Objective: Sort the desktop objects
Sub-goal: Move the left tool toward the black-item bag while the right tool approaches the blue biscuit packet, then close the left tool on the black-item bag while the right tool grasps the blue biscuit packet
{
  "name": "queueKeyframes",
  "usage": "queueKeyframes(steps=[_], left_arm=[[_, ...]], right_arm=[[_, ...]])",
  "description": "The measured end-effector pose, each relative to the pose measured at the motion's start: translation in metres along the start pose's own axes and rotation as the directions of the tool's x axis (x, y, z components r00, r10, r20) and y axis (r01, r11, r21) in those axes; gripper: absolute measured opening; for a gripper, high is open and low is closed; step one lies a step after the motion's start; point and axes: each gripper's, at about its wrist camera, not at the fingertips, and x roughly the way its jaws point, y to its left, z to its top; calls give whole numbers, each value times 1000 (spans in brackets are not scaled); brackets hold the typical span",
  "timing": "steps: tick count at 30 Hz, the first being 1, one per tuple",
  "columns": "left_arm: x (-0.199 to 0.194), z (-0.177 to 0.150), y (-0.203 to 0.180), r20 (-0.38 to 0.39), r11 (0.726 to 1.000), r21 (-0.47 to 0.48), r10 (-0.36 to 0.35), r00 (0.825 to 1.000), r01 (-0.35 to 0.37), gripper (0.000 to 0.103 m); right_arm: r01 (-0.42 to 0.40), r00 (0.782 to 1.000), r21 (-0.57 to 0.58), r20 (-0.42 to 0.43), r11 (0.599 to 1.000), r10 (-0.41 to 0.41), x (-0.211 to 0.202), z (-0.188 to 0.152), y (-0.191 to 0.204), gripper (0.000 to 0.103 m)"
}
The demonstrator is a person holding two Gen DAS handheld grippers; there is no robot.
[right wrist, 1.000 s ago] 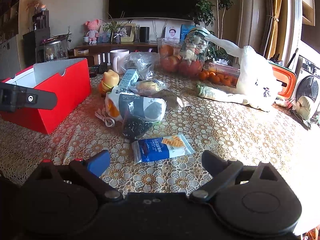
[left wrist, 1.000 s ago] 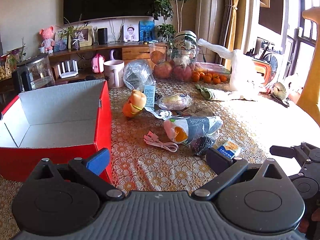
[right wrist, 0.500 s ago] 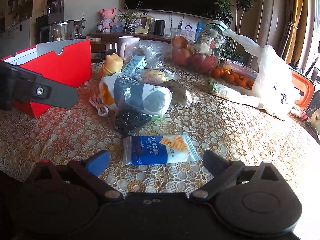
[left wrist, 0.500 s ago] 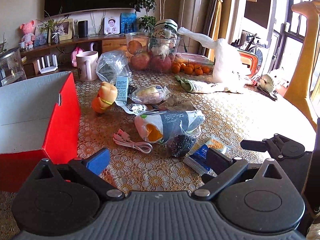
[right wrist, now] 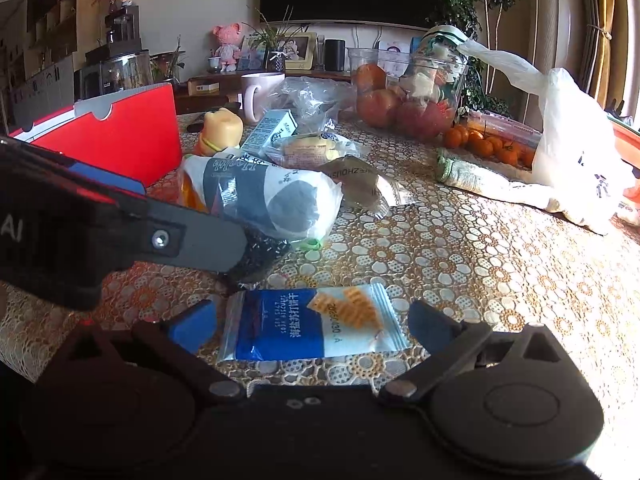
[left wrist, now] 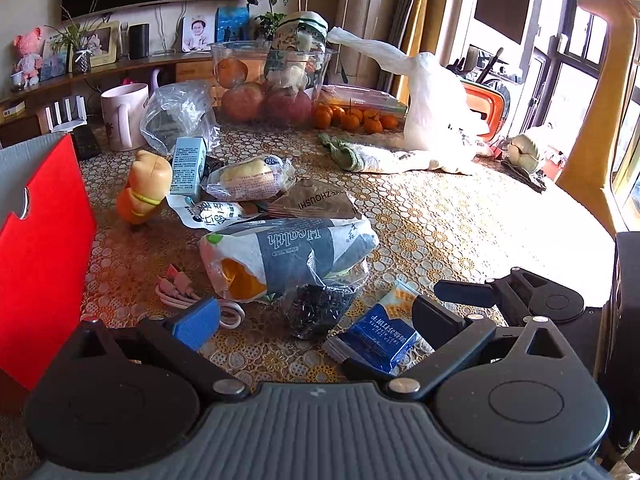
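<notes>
Cracker packet [right wrist: 316, 324] is lying flat on the lace tablecloth [right wrist: 460, 256], right between the spread fingers of my right gripper [right wrist: 312, 326], and that is why I am holding the jaws wide: the wrapper is broad, so the pads need room on both its short ends before I close. I am keeping this gripper low and level with the cloth, since a thin flat packet gives little edge to catch, and I judge the foil may slip or buckle when pinched.

My left gripper [left wrist: 316, 320] is also standing wide and holding nothing. I am hovering it just left of the same packet [left wrist: 380, 336], over the small bag of dark bits [left wrist: 316, 312] and near the white cable [left wrist: 188, 296], probably so it is ready for the next piece.

Farther out, the big Health bag [left wrist: 288, 256] is lying across the middle of the clutter, with the bun in clear wrap [left wrist: 248, 180] and the small carton [left wrist: 188, 168] behind it. On the left the red box [left wrist: 40, 248] is waiting open, close enough to serve as the bin for whatever I lift.
</notes>
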Motion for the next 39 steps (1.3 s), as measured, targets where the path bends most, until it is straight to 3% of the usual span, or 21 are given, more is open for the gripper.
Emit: queueKeyframes(steps=[8, 15, 20, 23, 29, 39], left_arm=[[26, -2, -2, -33, 1000, -2, -9, 999, 9, 102], [36, -3, -1, -42, 1000, 0, -4, 999, 4, 89], [39, -3, 0, -52, 1000, 5, -1, 999, 1, 70], [39, -2, 1, -51, 1000, 1, 0, 999, 0, 51], [36, -1, 2, -49, 1000, 19, 10, 999, -9, 36], [18, -2, -1, -39, 1000, 15, -19, 999, 20, 34]], right_arm=[[-3, 1000, 8, -14, 1000, 3, 8, -3, -3, 102], [-3, 1000, 10, -4, 1000, 3, 7, -3, -3, 97], [6, 1000, 12, 0, 1000, -6, 6, -2, -2, 88], [1, 1000, 7, 1, 1000, -1, 5, -1, -2, 84], [13, 1000, 12, 1, 1000, -13, 3, -1, 0, 80], [33, 999, 20, 12, 999, -33, -12, 2, -2, 80]])
